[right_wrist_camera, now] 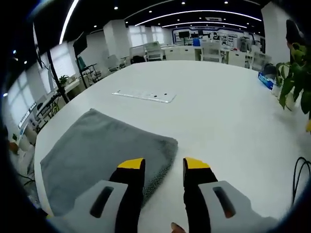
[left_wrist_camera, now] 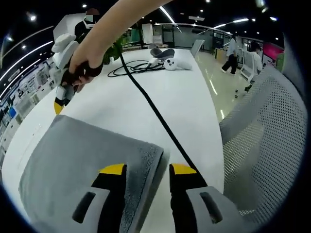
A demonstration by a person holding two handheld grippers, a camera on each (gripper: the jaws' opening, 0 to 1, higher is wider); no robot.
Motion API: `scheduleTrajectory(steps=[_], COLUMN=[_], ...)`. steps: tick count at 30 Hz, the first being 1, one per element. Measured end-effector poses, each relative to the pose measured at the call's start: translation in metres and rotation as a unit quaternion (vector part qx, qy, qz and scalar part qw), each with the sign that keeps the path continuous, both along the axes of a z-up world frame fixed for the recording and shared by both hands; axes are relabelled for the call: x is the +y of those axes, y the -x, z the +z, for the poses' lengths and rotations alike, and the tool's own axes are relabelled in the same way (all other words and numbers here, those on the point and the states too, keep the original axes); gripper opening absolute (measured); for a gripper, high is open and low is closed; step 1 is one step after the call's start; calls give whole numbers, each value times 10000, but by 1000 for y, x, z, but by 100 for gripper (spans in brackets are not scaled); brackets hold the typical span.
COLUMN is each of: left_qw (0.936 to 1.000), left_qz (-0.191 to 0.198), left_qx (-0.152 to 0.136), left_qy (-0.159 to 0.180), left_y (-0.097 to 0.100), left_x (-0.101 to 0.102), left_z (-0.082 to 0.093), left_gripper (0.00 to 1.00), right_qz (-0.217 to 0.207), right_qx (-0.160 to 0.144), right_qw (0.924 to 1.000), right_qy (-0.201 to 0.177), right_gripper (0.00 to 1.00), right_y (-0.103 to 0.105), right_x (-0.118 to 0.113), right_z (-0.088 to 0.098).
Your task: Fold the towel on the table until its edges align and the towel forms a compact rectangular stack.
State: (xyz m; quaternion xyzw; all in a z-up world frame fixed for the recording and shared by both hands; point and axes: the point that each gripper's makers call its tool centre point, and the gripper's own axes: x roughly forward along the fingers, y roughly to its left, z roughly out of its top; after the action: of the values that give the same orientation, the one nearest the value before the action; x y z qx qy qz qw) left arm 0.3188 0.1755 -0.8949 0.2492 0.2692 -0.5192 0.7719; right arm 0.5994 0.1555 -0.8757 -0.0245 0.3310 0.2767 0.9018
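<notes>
The left claw (left_wrist_camera: 146,170) stands open, holding nothing, its yellow-tipped jaws straddling the near corner edge of the grey terry-cloth towel (left_wrist_camera: 82,160). The right claw (right_wrist_camera: 164,165) is likewise open and empty over another corner of the same towel (right_wrist_camera: 102,150), which lies already doubled on the white round table (right_wrist_camera: 218,107). To fold well, I judge both claws should pinch matching corners of one edge, lift together, and lay it level onto the far edge. A black cable (left_wrist_camera: 150,107) runs just beside the towel; keep clear of it.
</notes>
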Motion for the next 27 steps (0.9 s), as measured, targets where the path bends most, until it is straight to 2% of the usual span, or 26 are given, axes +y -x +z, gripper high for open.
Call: scheduleTrajectory(steps=[6, 8, 19, 23, 27], left_qw=[10000, 9999, 9998, 9998, 9996], left_qz=[-33, -50, -79, -71, -75], left_qx=[6, 9, 102, 68, 158], left_qy=[59, 150, 148, 158, 217], left_y=[-1, 0, 4, 2, 4], left_x=[-10, -13, -22, -24, -28], left_z=[-1, 0, -6, -6, -7], left_gripper=[27, 24, 19, 17, 15], right_qz=[-110, -145, -304, -348, -374], right_qx=[-18, -18, -157, -140, -97], right_qw=[9999, 9999, 9992, 9991, 9990], right_qy=[-15, -64, -197, -196, -207], right_gripper=[28, 24, 17, 15, 14], right_y=[-10, -12, -27, -30, -32], right_x=[0, 2, 13, 15, 16], right_z=[-6, -8, -13, -19, -26])
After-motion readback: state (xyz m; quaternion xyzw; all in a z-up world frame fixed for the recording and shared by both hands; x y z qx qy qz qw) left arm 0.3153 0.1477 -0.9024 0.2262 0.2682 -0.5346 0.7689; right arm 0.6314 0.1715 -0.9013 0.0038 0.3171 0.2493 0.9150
